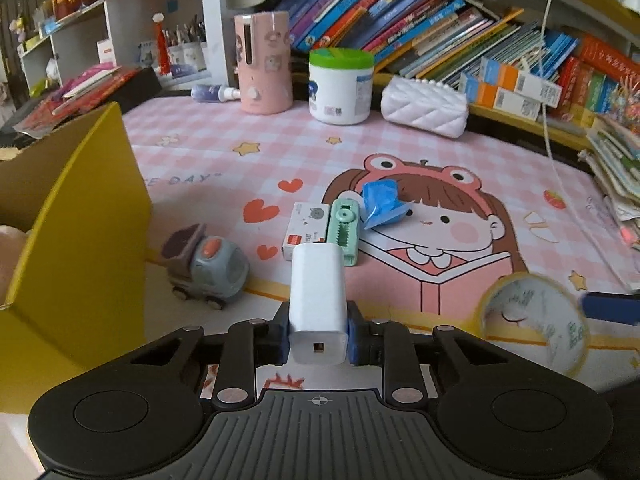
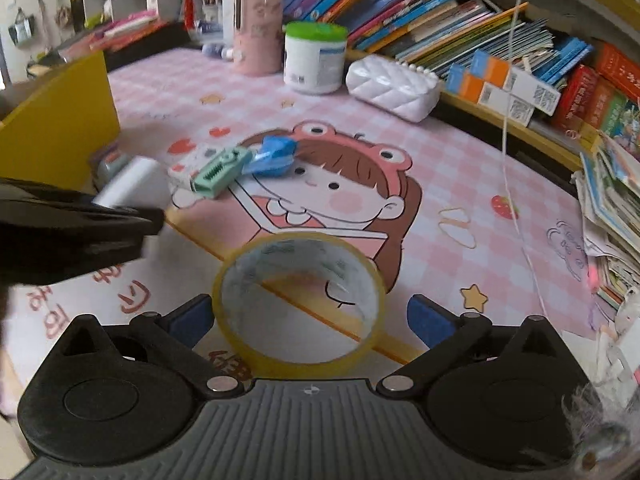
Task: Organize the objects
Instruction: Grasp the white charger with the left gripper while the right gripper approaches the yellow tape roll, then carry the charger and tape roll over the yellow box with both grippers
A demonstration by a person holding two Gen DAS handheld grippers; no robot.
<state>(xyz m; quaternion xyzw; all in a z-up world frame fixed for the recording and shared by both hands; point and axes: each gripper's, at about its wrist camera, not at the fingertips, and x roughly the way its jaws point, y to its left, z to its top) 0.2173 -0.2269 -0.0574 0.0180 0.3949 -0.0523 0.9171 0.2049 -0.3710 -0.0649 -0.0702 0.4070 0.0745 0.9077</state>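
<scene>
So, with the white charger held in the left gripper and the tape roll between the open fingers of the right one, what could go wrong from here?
1. The left gripper pinches the white charger only near its base, so the charger may pivot or slip on the way to the yellow box.
2. The right gripper is open around the tape roll; closing on the thin ring could squash it or make it pop out.
3. The toy truck lies close to the box and could be knocked.

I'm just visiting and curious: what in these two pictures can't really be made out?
- Yellow box, left wrist view: inside hidden by its wall, cut by the edge.
- Tape roll, right wrist view: print blurred.
- White charger, right wrist view: smeared, partly behind the left tool.
- Book titles, left wrist view: too small.
</scene>
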